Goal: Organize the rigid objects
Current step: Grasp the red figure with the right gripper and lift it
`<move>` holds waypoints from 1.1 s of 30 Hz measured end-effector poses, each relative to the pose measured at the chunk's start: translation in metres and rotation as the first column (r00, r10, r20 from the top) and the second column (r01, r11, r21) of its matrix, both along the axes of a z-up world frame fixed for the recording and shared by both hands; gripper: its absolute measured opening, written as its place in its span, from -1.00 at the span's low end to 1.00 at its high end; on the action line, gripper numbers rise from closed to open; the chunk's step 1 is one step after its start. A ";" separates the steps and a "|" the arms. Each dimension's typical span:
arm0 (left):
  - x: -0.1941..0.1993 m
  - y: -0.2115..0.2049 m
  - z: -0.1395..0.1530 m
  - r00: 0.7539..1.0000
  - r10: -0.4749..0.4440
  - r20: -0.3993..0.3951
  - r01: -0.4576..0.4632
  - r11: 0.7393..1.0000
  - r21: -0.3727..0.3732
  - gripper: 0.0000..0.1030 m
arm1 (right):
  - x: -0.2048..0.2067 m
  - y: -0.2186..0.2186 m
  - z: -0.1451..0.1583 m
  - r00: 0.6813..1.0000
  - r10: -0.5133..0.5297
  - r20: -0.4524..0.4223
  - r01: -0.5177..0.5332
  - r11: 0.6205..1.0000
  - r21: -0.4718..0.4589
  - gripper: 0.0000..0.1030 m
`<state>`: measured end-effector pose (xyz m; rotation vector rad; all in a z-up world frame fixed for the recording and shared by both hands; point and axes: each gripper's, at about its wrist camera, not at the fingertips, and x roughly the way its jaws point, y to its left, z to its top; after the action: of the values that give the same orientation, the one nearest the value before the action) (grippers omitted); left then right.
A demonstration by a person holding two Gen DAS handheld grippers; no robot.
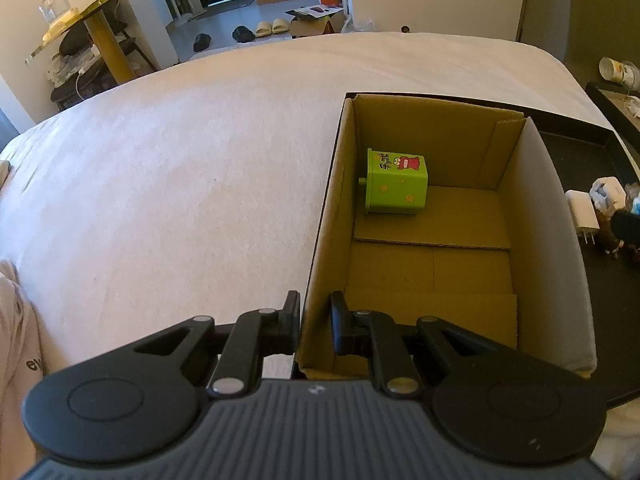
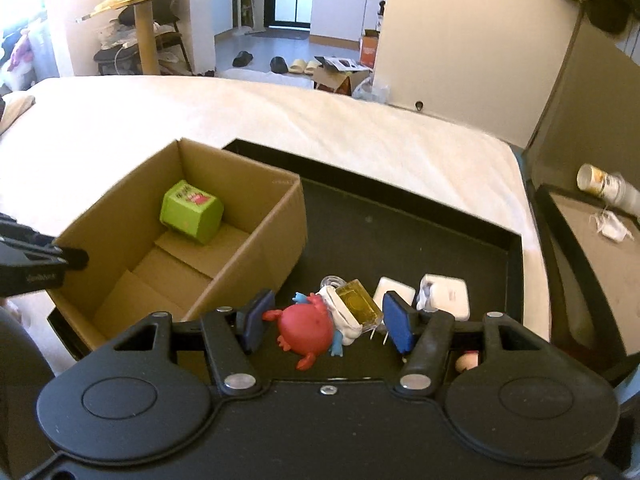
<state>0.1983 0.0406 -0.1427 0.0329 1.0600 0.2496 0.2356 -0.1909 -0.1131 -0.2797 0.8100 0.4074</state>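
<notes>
left tool (image 1: pixel 316 322) straddling cardboard box (image 1: pixel 424 264) near wall, pinching it, right tool (image 2: pixel 328 322) hovering spread wide, red crab toy (image 2: pixel 310 330) lying between its fingers

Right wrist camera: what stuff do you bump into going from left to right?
Cardboard box with the green toy box inside → red crab toy → yellow bottle → white charger → paper cup.
</notes>
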 end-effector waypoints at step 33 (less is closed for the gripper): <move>-0.001 0.005 -0.002 1.000 0.005 -0.003 -0.005 1.000 -0.029 -0.73 | 0.001 0.064 0.029 0.983 0.160 0.091 -0.154 0.986 -0.063 0.14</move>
<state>0.1972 0.0456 -0.1451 0.0046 1.0666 0.2382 0.2368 -0.1271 -0.0838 -0.4141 0.7079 0.5160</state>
